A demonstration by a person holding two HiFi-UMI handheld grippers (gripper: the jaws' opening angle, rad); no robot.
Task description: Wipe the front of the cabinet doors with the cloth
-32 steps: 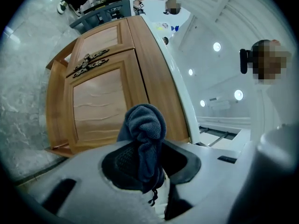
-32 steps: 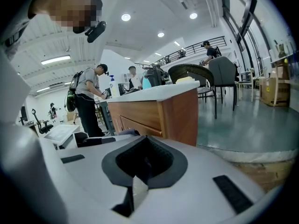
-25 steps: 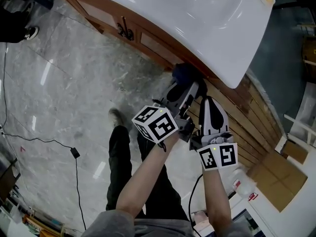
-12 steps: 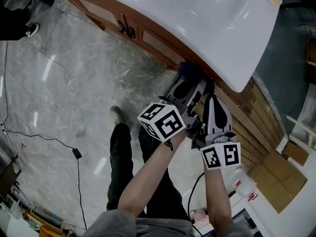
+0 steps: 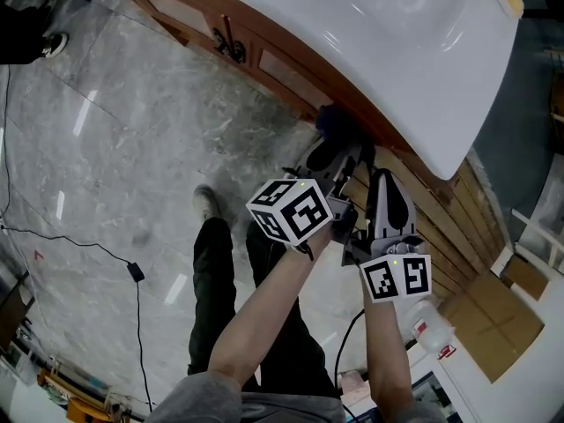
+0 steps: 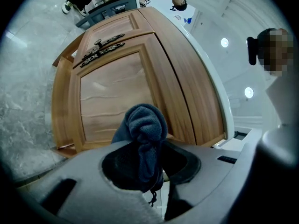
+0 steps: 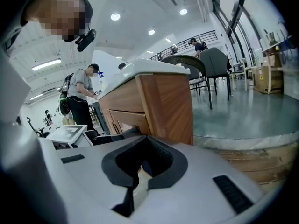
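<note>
Head view: the left gripper (image 5: 337,155) holds the dark blue cloth (image 5: 333,120) at the cabinet door (image 5: 280,76), just under the counter (image 5: 379,42) edge. The floor (image 5: 132,148) to the left is open.

Left gripper view: the jaws are clenched on the cloth's bunched middle. It looks soft and light, best gripped deep. The door handles (image 6: 103,50) ahead could snag it.

Right gripper view: the right gripper (image 7: 137,170) is closed and empty, near the cabinet's corner.

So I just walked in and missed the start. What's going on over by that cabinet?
A person with a gripper in each hand is working at a wooden cabinet under a white countertop. The left gripper is shut on a bunched dark blue cloth, held up to the cabinet door; whether the cloth touches the wood is unclear. The right gripper hangs beside it near the cabinet's corner, jaws together, apparently holding nothing.
</note>
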